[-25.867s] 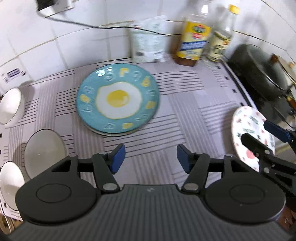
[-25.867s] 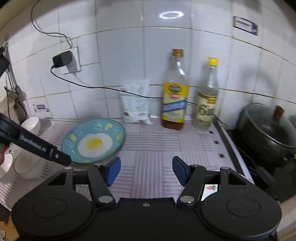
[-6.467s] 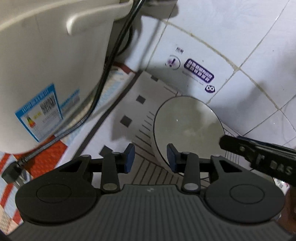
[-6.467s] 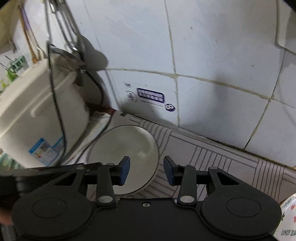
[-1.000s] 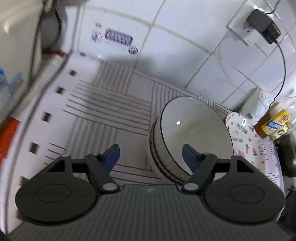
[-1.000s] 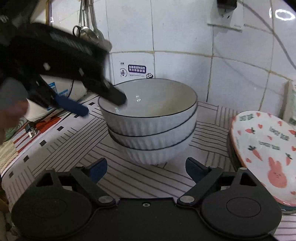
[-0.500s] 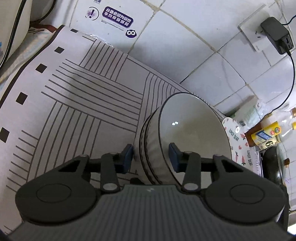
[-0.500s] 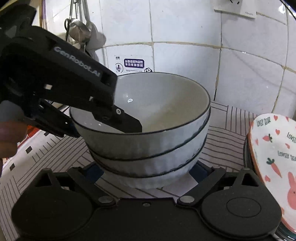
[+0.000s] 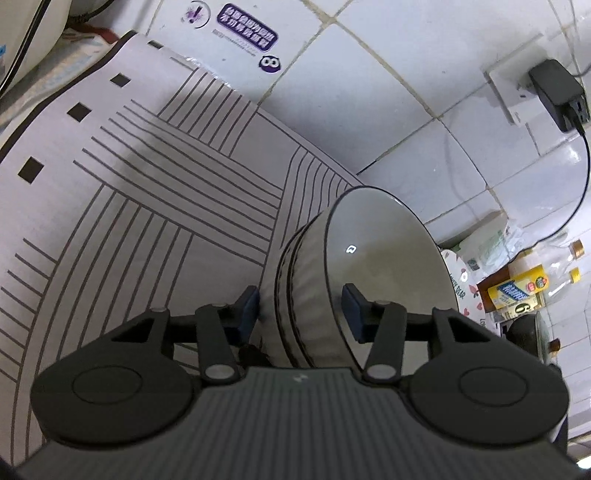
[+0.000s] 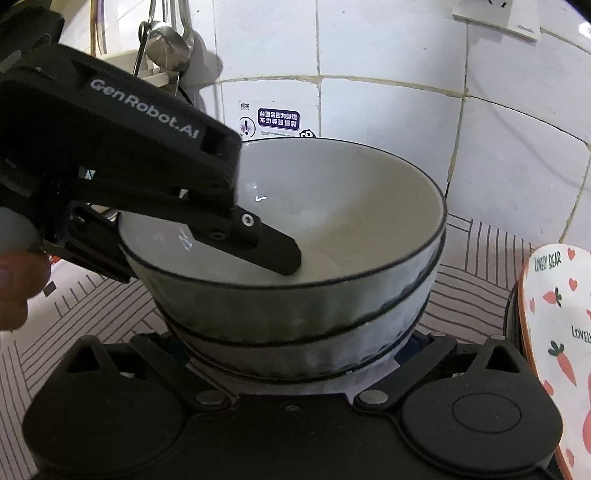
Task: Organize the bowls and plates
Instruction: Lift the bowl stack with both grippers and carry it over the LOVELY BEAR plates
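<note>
A stack of three white ribbed bowls (image 10: pixel 332 302) with dark rims stands on the striped mat (image 9: pixel 147 206). My left gripper (image 9: pixel 301 306) straddles the stack's near wall (image 9: pixel 306 295), one pad outside and one inside the top bowl. Its jaws are opening, with a small gap at each pad. In the right wrist view its inner finger (image 10: pixel 273 254) reaches over the rim. My right gripper (image 10: pixel 291 354) is low against the stack, and its jaws are opening wide on either side of the bottom bowl. Its pads are mostly hidden. A carrot-print plate (image 10: pixel 554 332) lies right of the bowls.
A tiled wall with a purple sticker (image 9: pixel 247 26) runs close behind the bowls. Bottles (image 9: pixel 517 288) and a dark pot (image 9: pixel 524 332) stand beyond the plate. A plugged-in charger (image 9: pixel 554 88) is on the wall. Ladles (image 10: pixel 166 40) hang at the left. A hand (image 10: pixel 14 288) holds the left gripper.
My left gripper narrowed around the bowl stack's wall, then widened a little. My right gripper came in close to the stack and spread its jaws around the base.
</note>
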